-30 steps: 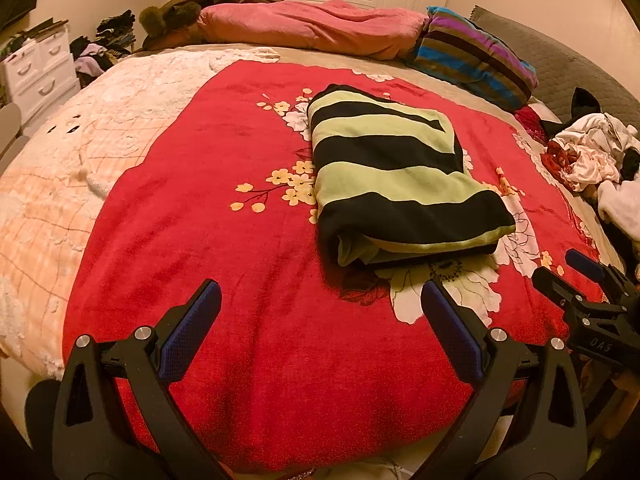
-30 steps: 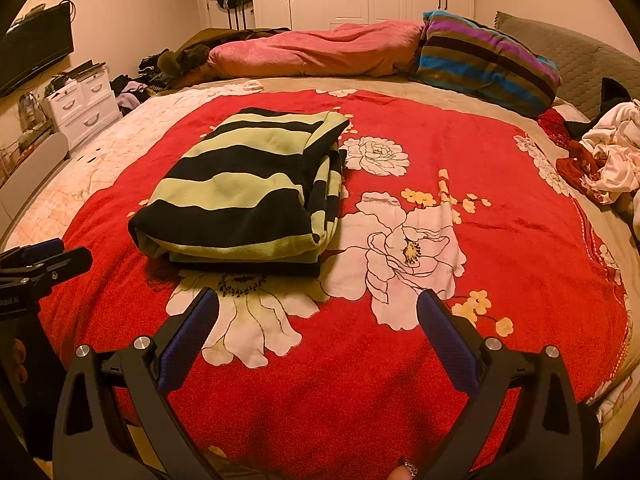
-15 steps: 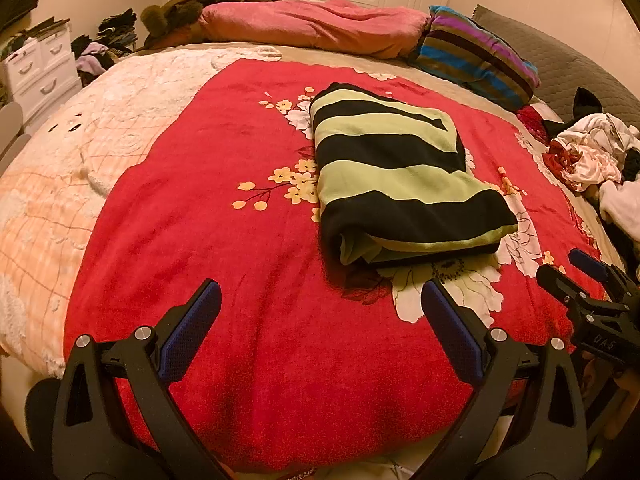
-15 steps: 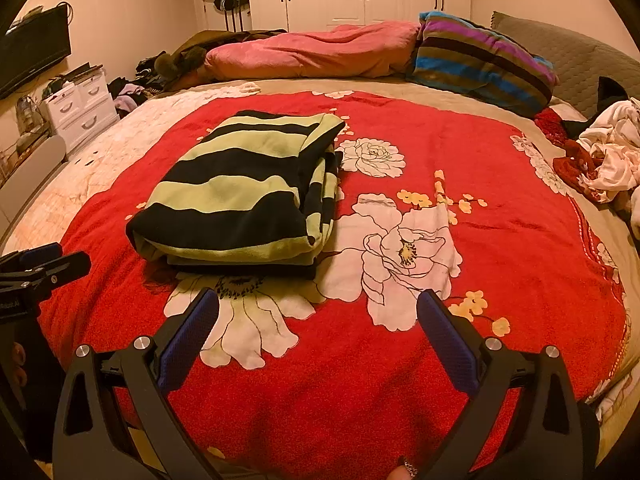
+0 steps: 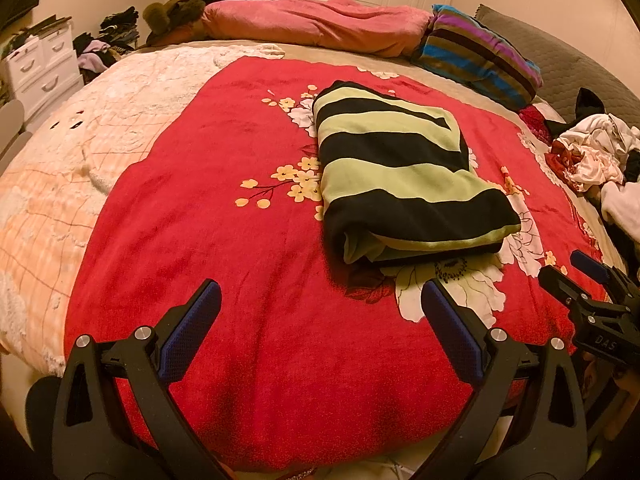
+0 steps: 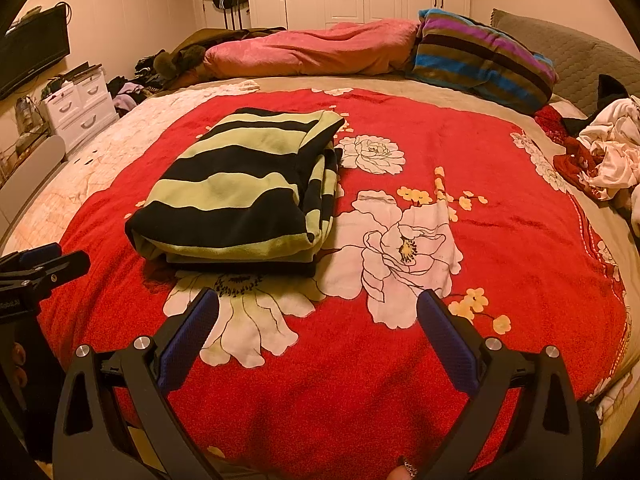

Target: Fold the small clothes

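Our fingers are spread wide on both tools and hold nothing. The left gripper (image 5: 320, 304) hangs over the near edge of the red floral blanket (image 5: 224, 208), its blue pads (image 5: 192, 330) apart and touching no cloth; the right gripper (image 6: 318, 316) does the same, just beside it, over the big white flower print near that same edge.

Over the last second almost nothing has changed. The striped garment (image 5: 404, 172) lies where it lay, and we have only drifted a shade, both tools staying back from it with no shift in their opening. We read that as a pause after a finished fold, not the start of a new one.

The garment itself sits on the blanket's middle, a little toward its near edge, as a neat rectangular bundle of green and black stripes; its layered open ends face us and its long fold runs away toward the pillows. In our judgement this piece is done.

Toward the bed's right edge we see a heap of unfolded clothes (image 6: 600, 156), well apart from the bundle. That pile is likely where we reach next, though nothing here shows it begun.
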